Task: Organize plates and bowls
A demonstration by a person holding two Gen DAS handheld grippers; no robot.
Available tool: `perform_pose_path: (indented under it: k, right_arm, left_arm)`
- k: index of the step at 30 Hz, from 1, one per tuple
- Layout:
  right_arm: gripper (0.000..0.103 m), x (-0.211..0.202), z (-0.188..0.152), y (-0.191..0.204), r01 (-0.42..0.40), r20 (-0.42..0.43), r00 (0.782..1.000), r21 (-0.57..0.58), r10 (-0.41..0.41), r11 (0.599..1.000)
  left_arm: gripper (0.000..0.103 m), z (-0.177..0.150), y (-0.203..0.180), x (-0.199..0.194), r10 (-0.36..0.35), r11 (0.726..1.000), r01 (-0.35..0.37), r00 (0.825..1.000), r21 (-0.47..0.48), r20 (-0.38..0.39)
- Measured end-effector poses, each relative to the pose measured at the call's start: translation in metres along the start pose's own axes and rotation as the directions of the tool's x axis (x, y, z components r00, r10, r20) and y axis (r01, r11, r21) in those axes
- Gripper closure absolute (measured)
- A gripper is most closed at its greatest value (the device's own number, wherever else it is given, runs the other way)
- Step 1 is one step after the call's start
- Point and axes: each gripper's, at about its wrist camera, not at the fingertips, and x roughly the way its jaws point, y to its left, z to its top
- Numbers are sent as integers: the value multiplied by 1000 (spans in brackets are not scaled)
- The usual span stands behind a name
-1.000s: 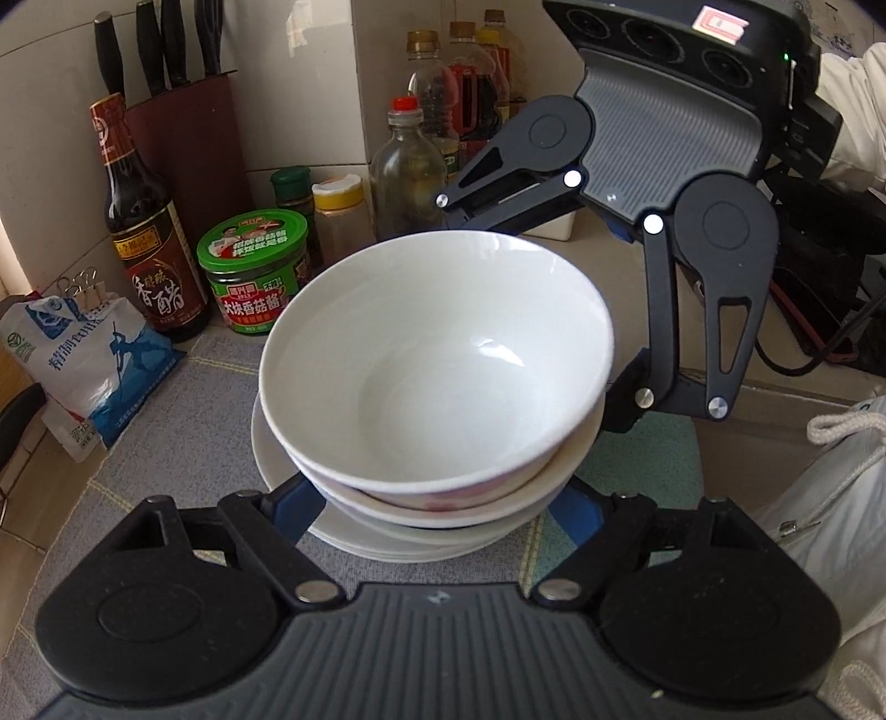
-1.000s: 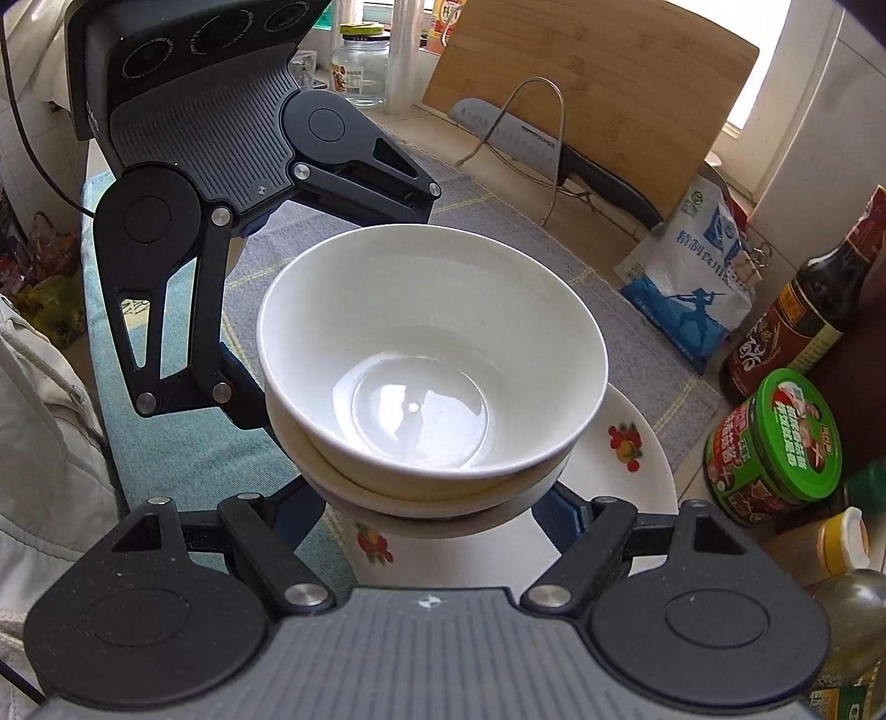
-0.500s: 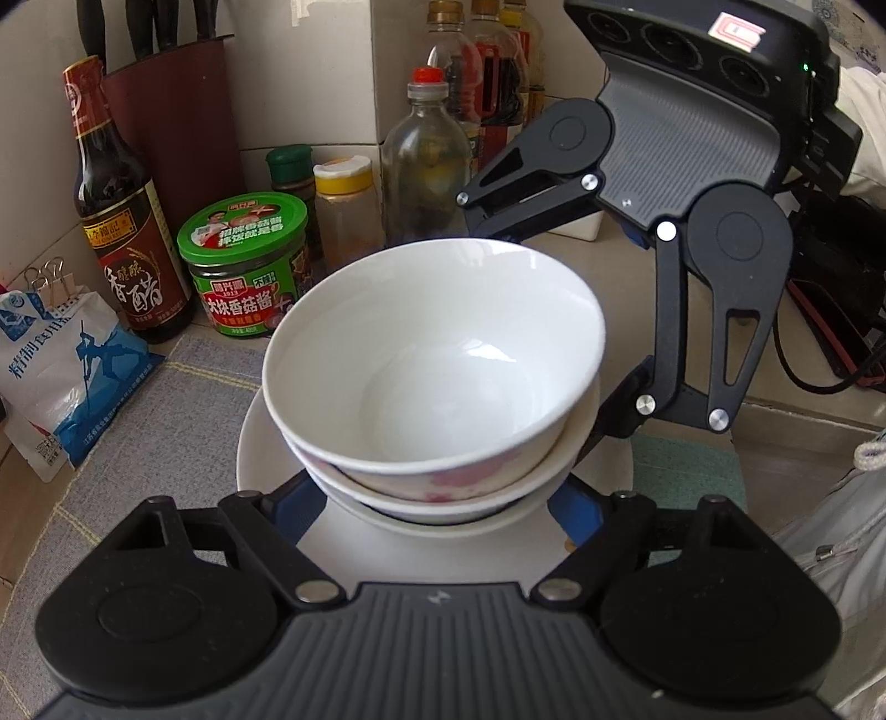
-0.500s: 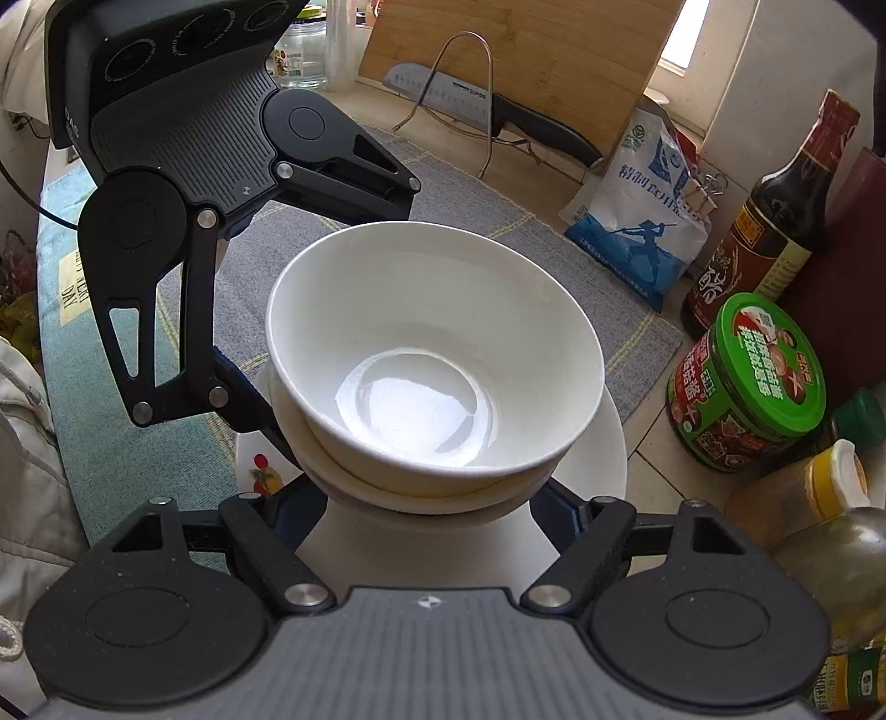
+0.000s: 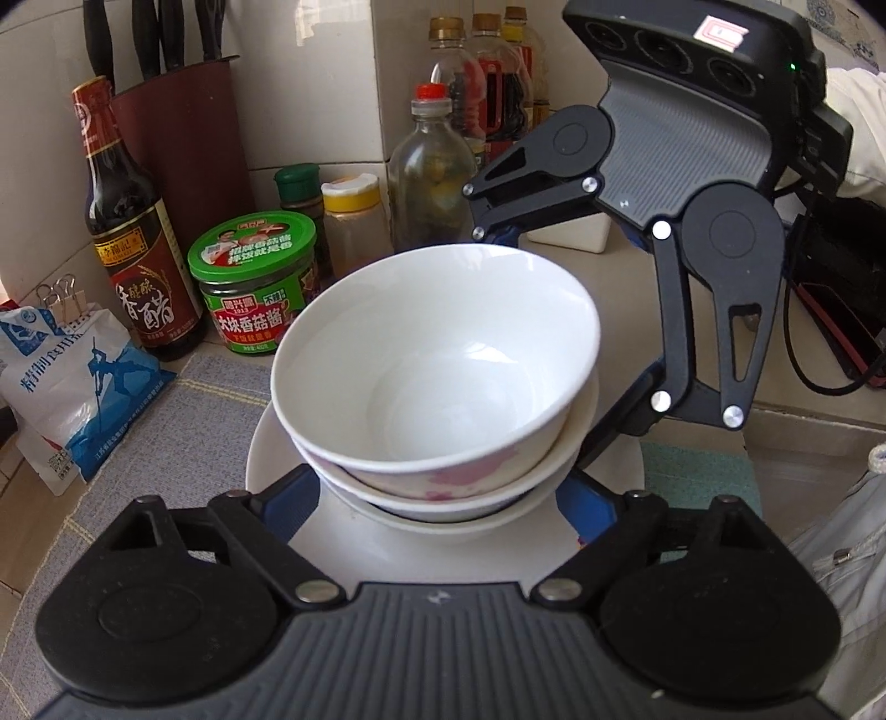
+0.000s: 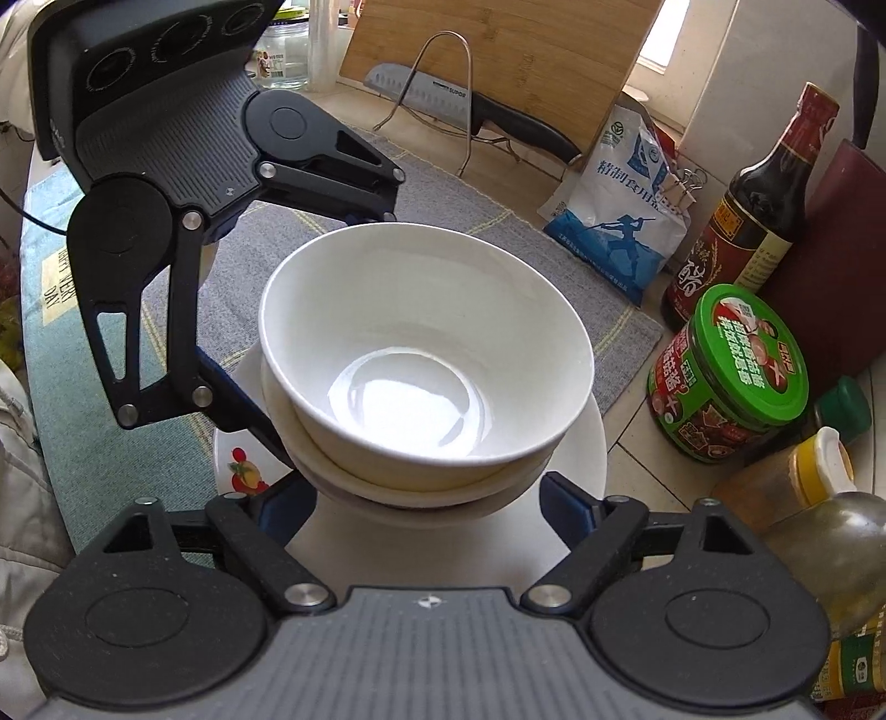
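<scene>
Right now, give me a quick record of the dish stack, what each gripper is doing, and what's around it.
stack: top bowl nested in a lower bowl with pink markings, over a plate
plate decoration: fruit print near its rim
left gripper: fingers either side of the stack's base; contact hidden
right gripper: the same, from the opposite side
surface: grey mat
nearby: green-lidded jar, vinegar bottle, salt bag, knife by a cutting board
</scene>
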Motion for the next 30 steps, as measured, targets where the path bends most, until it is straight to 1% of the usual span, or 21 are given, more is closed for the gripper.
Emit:
perform_pose_path:
  k: [4,7,8,9,11,12,14,15,16,17,18,19,21,23,24,25,26,27,28,29,30]
  right_arm:
    - [2,-7,0,3,34,1,999,45,-34,998]
    - [2,-12,2,17,86,-13,996,74,-85,994]
    - [2,-17,3,30,137,-22,991,96,-136,986]
    - [2,-17,3,30,137,-22,991,96,-136,986]
    - [2,-23,5,43,189,-33,982,146,-186,971]
    - [2,-32,9,58,242,-43,970,210,-239,947]
    - [2,-41,12,73,296,-39,954,265,-297,918]
    - [2,-41,12,73,296,-39,954,265,-297,918]
    - [0,-48,15,81,328,-35,942,311,-334,892]
    - [0,-53,16,88,348,-32,932,351,-360,869]
    - [0,-62,17,102,388,-43,908,456,-416,801]
    - [0,-62,17,102,388,-43,908,456,-416,801]
    - [0,-67,16,115,416,-54,886,529,-460,739]
    - [0,-71,14,131,433,-72,867,602,-494,671]
    - [0,-74,14,147,444,-90,849,656,-520,611]
    - [0,-74,14,147,444,-90,849,656,-520,611]
    - [0,-76,15,159,457,-117,831,701,-543,548]
    - [0,-78,15,164,460,-125,823,719,-554,521]
    - [0,-78,15,164,460,-125,823,719,-554,521]
    - [0,-80,16,169,468,-138,811,735,-569,490]
    - [0,-84,16,177,468,-145,798,761,-585,450]
  left_arm:
    - [8,-10,4,-15,43,998,-42,998,-36,35]
    - [8,-20,5,-36,74,994,-66,993,-82,93]
    - [6,-23,6,-46,90,992,-78,988,-96,122]
    - [4,-26,7,-54,105,990,-89,983,-110,148]
    - [2,-31,9,-75,146,982,-116,969,-152,202]
    - [1,-32,10,-83,165,977,-130,962,-168,217]
    - [1,-34,10,-99,207,968,-165,950,-187,235]
    - [1,-37,9,-107,211,967,-166,945,-191,249]
    - [1,-39,8,-112,203,968,-156,945,-194,255]
    - [1,-42,8,-117,181,970,-130,951,-207,250]
    - [1,-45,7,-120,167,968,-112,955,-226,243]
    - [1,-49,6,-121,168,963,-109,958,-246,234]
    - [1,-55,-2,-121,210,948,-149,956,-280,203]
    - [1,-61,-15,-124,287,927,-223,939,-301,188]
    - [1,-62,-21,-127,316,918,-256,934,-302,168]
    - [1,-62,-26,-129,335,910,-277,930,-310,151]
    - [1,-63,-31,-134,346,901,-289,928,-323,138]
    - [1,-62,-33,-135,348,896,-293,930,-333,120]
    - [1,-59,-35,-136,344,891,-294,935,-346,92]
    - [1,-58,-37,-139,343,884,-294,936,-362,77]
    - [1,-58,-40,-142,356,876,-308,932,-370,67]
